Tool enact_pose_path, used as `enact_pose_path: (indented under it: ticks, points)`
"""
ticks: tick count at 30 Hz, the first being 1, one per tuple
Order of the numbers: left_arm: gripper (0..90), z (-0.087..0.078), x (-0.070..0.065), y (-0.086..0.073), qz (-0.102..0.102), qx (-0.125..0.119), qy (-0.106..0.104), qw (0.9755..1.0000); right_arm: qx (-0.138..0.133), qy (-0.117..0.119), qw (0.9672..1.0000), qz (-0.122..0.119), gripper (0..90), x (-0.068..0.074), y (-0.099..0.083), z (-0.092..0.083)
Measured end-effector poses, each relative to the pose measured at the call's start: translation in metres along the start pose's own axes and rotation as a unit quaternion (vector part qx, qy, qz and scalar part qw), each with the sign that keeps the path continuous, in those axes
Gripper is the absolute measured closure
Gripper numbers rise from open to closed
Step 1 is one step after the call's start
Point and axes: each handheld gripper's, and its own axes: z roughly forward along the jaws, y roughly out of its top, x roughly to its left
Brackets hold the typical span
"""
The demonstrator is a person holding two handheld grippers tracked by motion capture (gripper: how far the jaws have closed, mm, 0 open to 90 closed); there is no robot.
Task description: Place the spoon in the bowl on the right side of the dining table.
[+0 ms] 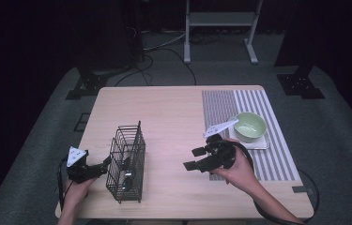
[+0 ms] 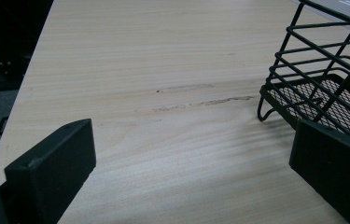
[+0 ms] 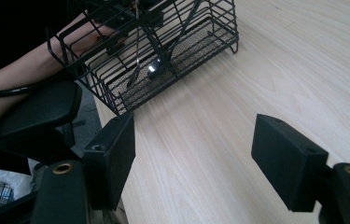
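A pale wooden desk (image 1: 173,112) stands in a dim room, dark floor all round and a metal stand at the back.

Nearest the person, the left gripper (image 1: 99,168) sits at the desk's near left, right against the side of a black wire basket (image 1: 127,161). In the left gripper view its jaws are spread wide with bare wood between them; one jaw is just at the basket's near corner (image 2: 312,88), and I cannot tell whether it touches the wire. It holds nothing.

The basket stands upright near the front edge. In the right gripper view a piece of cutlery (image 3: 156,65) with a shiny end leans inside it, resting on the mesh floor; its exact kind is too small to tell. So at least one item seems already stowed.

The right gripper (image 1: 195,158) hovers near mid-desk, right of the basket and well apart from it, pointing towards it. Its jaws are wide open and empty, with only desk between them in its own view.

Farther right lies a striped mat (image 1: 258,122), and on it a green bowl (image 1: 250,126) sitting on a white dish (image 1: 263,142). A white handle-like piece (image 1: 220,127) pokes out beside the bowl, though it may belong to the gripper.

By my judgement, the work is between steps: one thing is in the basket, both grippers are free, and anything at the bowl is still to fetch.
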Motion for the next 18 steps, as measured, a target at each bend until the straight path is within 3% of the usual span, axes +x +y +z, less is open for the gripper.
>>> enact_pose_path:
  ticks: [18]
  points:
    - [0.0, 0.0, 0.0, 0.0, -0.002, 0.001, 0.0, 1.0, 0.017, 0.033, 0.9992, -0.014, 30.2, 0.014, 0.042, 0.028]
